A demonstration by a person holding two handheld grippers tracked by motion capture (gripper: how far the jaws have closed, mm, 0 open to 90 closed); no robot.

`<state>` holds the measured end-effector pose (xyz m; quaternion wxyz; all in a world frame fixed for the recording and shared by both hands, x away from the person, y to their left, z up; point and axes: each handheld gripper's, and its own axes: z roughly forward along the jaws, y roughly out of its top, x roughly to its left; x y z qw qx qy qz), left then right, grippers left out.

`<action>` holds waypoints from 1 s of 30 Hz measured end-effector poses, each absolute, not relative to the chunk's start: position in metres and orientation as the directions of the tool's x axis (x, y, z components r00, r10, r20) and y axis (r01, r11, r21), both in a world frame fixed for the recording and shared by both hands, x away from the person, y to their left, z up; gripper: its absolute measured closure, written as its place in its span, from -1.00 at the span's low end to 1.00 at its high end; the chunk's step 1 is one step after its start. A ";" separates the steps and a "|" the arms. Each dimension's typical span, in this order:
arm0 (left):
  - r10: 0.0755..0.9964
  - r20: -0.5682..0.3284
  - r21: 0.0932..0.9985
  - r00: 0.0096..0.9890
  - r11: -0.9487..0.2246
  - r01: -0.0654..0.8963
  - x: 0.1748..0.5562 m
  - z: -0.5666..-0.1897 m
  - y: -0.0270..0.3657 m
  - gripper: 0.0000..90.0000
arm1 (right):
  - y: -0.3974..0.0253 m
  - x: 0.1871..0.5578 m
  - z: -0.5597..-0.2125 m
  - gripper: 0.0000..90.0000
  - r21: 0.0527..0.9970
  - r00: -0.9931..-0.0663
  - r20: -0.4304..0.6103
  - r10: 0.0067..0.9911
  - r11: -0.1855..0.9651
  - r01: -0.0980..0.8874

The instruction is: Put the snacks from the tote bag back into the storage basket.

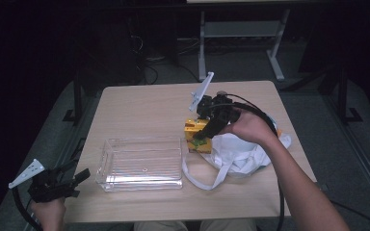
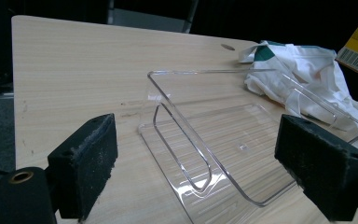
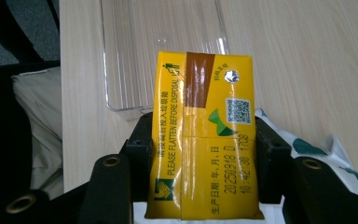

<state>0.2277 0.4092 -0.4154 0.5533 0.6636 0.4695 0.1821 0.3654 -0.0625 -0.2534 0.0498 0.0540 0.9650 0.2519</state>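
A yellow drink carton with green print and a brown stripe sits between the jaws of my right gripper, which is shut on it. In the high view the carton is held just above the left edge of a white cloth bag, right of a clear plastic tray. My left gripper is open at the table's front left corner, off the tray's left end. Its view looks across the empty tray between two black pads toward the bag.
The bag's white straps loop onto the table in front of the tray's right end. Table legs and cables stand on the dark floor beyond the far edge. Bare tabletop stretches behind the tray.
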 end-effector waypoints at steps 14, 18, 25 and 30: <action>0.827 -0.277 0.902 0.489 0.049 0.428 0.228 -0.416 0.409 -0.72 | -0.033 0.356 -0.257 0.15 0.491 -0.996 -0.065 0.063 0.871 0.023; 0.826 -0.280 0.902 0.490 0.052 0.428 0.228 -0.416 0.408 -0.72 | -0.025 0.354 -0.258 0.15 0.491 -0.998 -0.053 0.047 0.871 0.015; 0.826 -0.274 0.903 0.493 0.044 0.427 0.228 -0.416 0.408 -0.72 | -0.010 0.351 -0.262 0.15 0.483 -0.998 -0.060 0.024 0.876 -0.008; 0.824 -0.274 0.903 0.496 0.042 0.428 0.229 -0.416 0.408 -0.72 | 0.002 0.349 -0.266 0.14 0.482 -0.999 -0.047 0.013 0.876 -0.011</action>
